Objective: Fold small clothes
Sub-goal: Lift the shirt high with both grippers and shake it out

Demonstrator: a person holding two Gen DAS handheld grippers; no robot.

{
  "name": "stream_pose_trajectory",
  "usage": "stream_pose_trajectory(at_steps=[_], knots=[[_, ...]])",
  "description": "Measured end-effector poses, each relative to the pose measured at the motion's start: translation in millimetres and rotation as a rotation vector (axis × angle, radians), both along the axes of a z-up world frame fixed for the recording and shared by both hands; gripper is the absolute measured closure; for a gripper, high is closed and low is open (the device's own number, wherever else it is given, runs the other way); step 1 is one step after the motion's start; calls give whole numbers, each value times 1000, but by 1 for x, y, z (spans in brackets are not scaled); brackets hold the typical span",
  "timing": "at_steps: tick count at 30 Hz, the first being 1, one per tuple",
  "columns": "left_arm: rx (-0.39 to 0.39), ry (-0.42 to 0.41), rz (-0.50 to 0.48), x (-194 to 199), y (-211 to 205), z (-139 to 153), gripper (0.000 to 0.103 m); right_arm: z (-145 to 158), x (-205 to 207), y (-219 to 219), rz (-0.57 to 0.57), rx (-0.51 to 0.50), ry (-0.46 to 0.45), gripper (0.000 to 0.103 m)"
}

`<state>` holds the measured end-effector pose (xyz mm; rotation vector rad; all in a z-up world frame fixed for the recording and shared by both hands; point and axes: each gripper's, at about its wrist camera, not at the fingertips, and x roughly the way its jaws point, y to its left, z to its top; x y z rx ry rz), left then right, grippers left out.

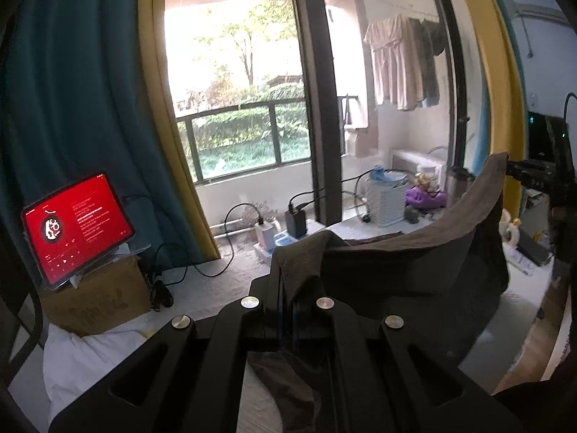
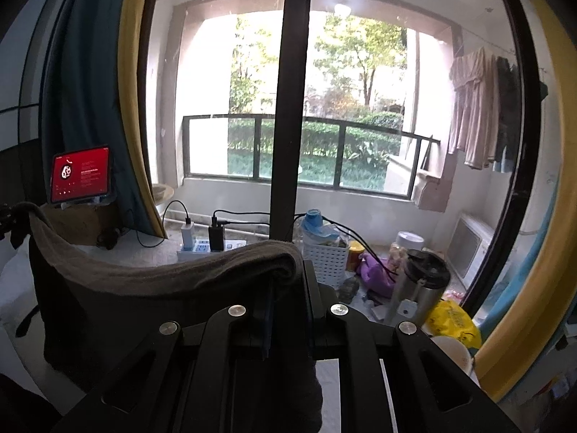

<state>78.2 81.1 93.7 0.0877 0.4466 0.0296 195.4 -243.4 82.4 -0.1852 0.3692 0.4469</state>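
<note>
A dark grey-brown garment [image 1: 414, 252] hangs stretched in the air between my two grippers, its top edge sagging between them. My left gripper [image 1: 294, 270] is shut on one top corner of the cloth, which bunches over its fingers. In the right wrist view my right gripper [image 2: 288, 274] is shut on the other top corner of the garment [image 2: 144, 281], and the cloth drapes down to the left. The right gripper [image 1: 519, 171] also shows at the far right of the left wrist view. The left gripper [image 2: 9, 216] shows at the left edge of the right wrist view.
A large window with a dark frame [image 2: 288, 108] faces me. A red-screened tablet [image 1: 77, 225] stands on a cardboard box [image 1: 97, 299] at the left. A power strip [image 2: 205, 245], white basket [image 2: 326, 256], steel flask [image 2: 420, 288] and yellow bag [image 2: 452, 319] lie on the sill.
</note>
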Motion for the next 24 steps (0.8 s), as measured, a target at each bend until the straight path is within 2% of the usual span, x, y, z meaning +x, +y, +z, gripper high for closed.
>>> stream_pose_trajectory(at_steps=[8, 24], knots=[[-31, 99, 1, 53, 23, -28, 101, -23, 62, 25, 33, -14, 71, 89], [-69, 298, 11, 151, 61, -99, 101, -97, 183, 58, 68, -31, 260, 89]])
